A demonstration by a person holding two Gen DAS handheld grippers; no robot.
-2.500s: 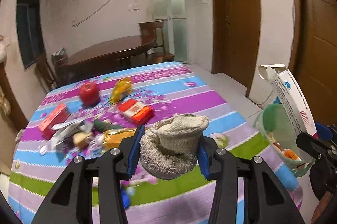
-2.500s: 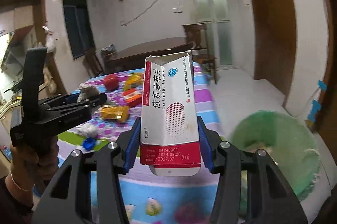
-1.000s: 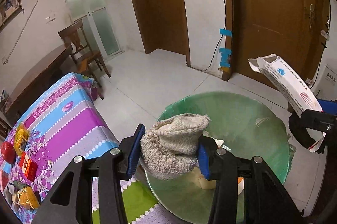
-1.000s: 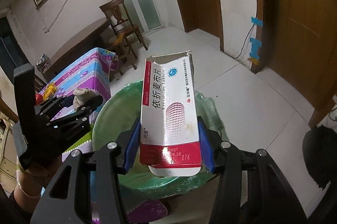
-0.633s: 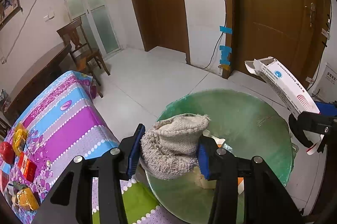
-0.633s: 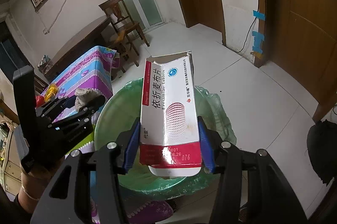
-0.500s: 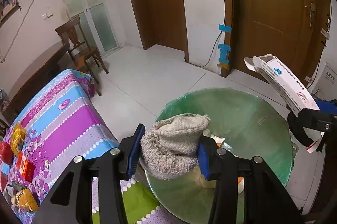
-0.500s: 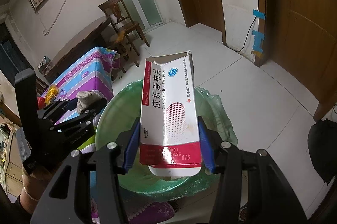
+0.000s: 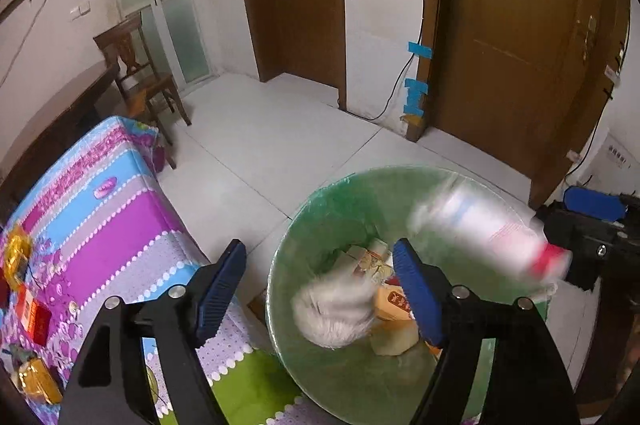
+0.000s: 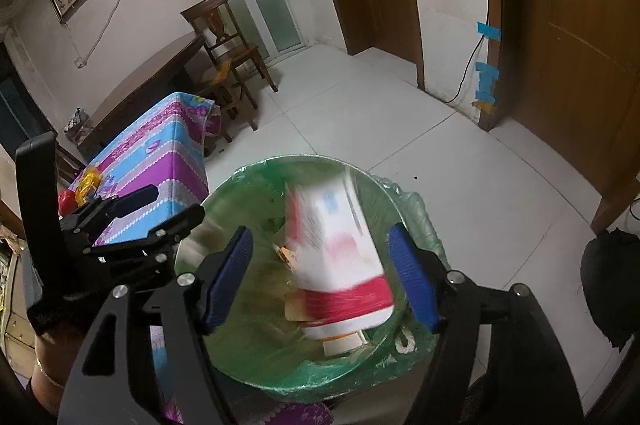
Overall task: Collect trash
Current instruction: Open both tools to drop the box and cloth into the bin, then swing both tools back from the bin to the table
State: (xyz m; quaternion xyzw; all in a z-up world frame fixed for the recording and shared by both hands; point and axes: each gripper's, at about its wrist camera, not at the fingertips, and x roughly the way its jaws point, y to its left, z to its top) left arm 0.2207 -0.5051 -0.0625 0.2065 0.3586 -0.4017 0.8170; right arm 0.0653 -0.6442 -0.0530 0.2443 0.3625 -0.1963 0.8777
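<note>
- Two pieces of trash fall blurred into the green-lined bin point(image 9: 308, 209): a woven cloth bundle point(image 9: 332, 309) and a tablet carton point(image 10: 340, 257).
- Left tool point(image 9: 320, 289) and right tool point(image 10: 320, 273) hang over the bin, jaws just opening, spread apart, gripping nothing, letting both drop.
- More litter waits on the striped worktop point(image 9: 120, 209) beside the bin; nothing blocks the way.

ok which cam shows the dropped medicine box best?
Right wrist: the medicine box fills the centre between the open pads, over the green bin. Left wrist shows only a blurred streak at the right.
</note>
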